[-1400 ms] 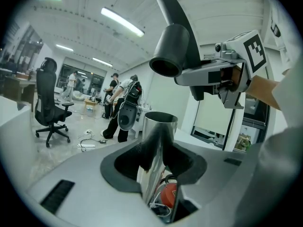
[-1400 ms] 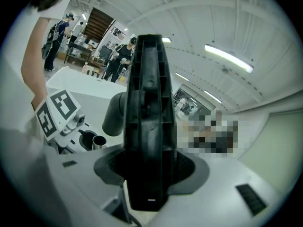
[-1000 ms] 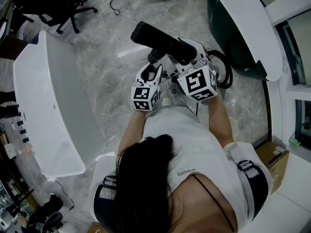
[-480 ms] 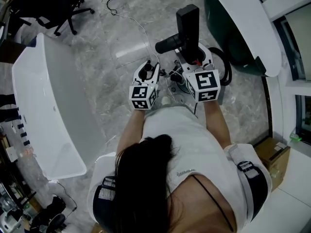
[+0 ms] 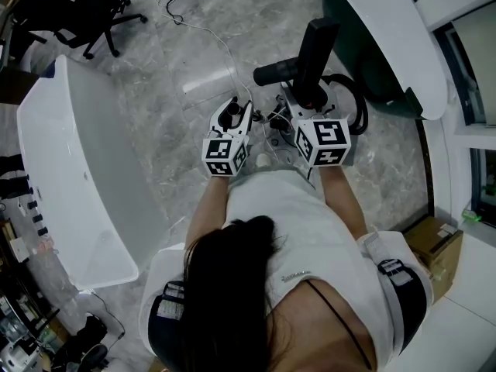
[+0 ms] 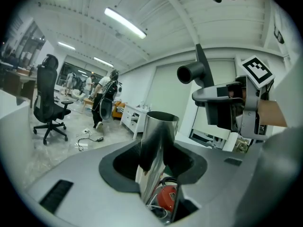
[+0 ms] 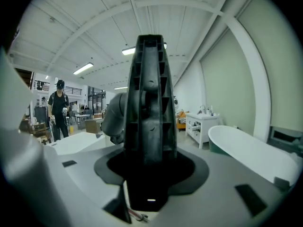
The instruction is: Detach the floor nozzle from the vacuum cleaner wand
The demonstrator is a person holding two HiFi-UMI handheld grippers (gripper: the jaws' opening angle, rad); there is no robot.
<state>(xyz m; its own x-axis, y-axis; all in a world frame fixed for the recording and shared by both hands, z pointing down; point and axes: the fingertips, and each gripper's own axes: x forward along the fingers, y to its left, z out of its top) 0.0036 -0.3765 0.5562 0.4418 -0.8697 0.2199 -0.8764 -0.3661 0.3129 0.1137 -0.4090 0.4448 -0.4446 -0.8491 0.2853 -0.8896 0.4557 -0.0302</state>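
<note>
Though seemingly detached, black ribbed nozzle [image 7: 150,103]

Shiny metal wand [image 6: 158,145], matt plastic nozzle [image 7: 149,108]

The wand [image 6: 156,143] is clamped in the left gripper [image 5: 232,112]; just right of it — apart — the floor nozzle [image 5: 319,45] is held in the right gripper [image 5: 307,99].

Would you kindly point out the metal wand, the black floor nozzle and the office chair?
metal wand [image 6: 158,141], left gripper view, its shiny tube wall.
black floor nozzle [image 7: 149,108], right gripper view, its ribbed body.
office chair [image 6: 45,91], left gripper view, its backrest.
</note>
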